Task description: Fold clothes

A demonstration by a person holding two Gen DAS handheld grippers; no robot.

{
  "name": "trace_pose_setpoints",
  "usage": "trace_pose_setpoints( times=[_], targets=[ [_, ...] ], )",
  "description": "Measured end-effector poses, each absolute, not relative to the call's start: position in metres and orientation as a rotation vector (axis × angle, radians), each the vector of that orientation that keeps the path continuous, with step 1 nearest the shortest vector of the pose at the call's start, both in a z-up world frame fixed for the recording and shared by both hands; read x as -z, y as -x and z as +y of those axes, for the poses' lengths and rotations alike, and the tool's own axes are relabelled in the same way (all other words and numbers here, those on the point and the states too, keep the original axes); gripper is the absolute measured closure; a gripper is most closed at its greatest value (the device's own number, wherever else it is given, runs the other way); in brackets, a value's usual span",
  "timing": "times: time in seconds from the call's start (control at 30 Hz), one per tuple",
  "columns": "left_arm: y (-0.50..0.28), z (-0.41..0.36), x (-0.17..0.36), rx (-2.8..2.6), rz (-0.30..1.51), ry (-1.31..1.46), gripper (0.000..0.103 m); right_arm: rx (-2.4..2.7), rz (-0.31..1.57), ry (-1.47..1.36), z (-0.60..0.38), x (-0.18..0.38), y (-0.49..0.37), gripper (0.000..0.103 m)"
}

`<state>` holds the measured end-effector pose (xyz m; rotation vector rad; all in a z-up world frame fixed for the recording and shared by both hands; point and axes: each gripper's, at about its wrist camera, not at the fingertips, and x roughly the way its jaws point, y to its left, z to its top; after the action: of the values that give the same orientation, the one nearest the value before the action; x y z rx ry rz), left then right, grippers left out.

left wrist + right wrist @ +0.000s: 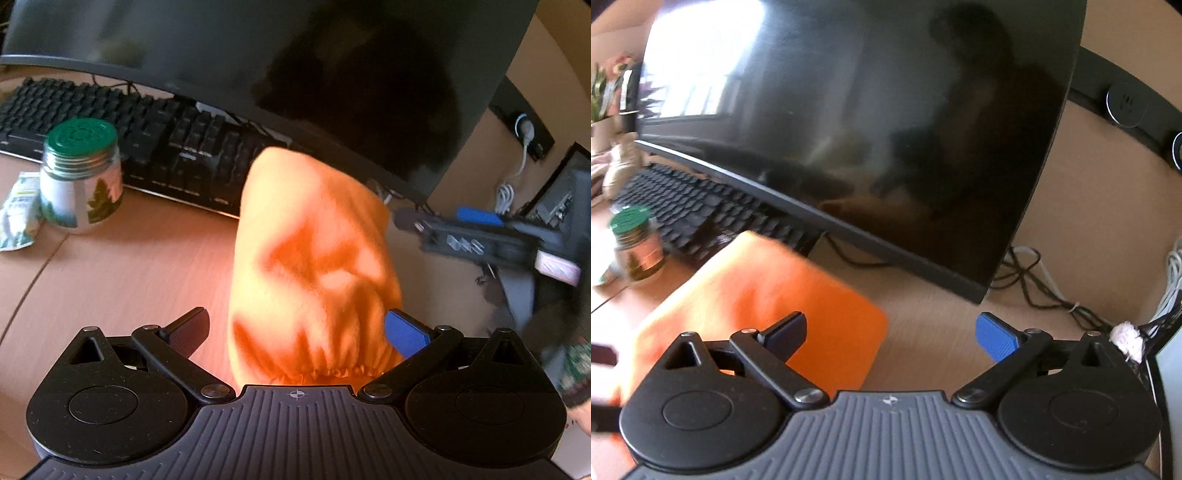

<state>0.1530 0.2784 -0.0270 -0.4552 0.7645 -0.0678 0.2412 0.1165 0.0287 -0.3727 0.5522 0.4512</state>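
Note:
An orange garment point(314, 258) with a gathered elastic hem lies on the wooden desk point(129, 266), reaching from my left gripper up to the keyboard. My left gripper point(297, 332) is open, its fingers wide apart on either side of the hem end, and the blue pad point(406, 332) touches the cloth's edge. In the right wrist view the orange garment point(768, 306) lies flat at the left. My right gripper point(892, 336) is open, its black finger point(786, 336) above the cloth and its blue one above bare desk. In the left wrist view the right gripper point(480, 236) appears blurred, right of the garment.
A large dark monitor point(295, 74) stands behind the garment, with a black keyboard point(147, 140) under its lower edge. A jar with a green lid point(81, 177) and a small packet point(18, 210) sit at the left. Cables point(1045, 288) and wall sockets point(1126, 103) are at the right.

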Motion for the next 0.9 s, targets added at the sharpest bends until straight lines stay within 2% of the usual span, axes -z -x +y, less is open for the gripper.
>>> trace_pose_setpoints(
  times=[0.17, 0.2, 0.3, 0.57, 0.9],
  targets=[
    [-0.161, 0.275, 0.035, 0.032, 0.820, 0.417, 0.000, -0.409, 0.601, 0.473, 0.142, 0.018, -0.284, 0.005],
    [-0.162, 0.275, 0.034, 0.033, 0.821, 0.413, 0.000, -0.403, 0.598, 0.483, 0.145, 0.025, -0.292, 0.001],
    [-0.172, 0.275, 0.034, 0.045, 0.836, 0.384, 0.000, -0.414, 0.605, 0.458, 0.145, 0.025, -0.306, 0.001],
    [-0.194, 0.269, 0.044, 0.061, 0.885, 0.346, 0.000, -0.563, 0.598, 0.374, 0.097, -0.011, -0.256, 0.001],
    [-0.194, 0.266, 0.044, 0.065, 0.896, 0.327, 0.000, -0.569, 0.707, 0.410, 0.078, 0.011, -0.222, 0.001]
  ],
)
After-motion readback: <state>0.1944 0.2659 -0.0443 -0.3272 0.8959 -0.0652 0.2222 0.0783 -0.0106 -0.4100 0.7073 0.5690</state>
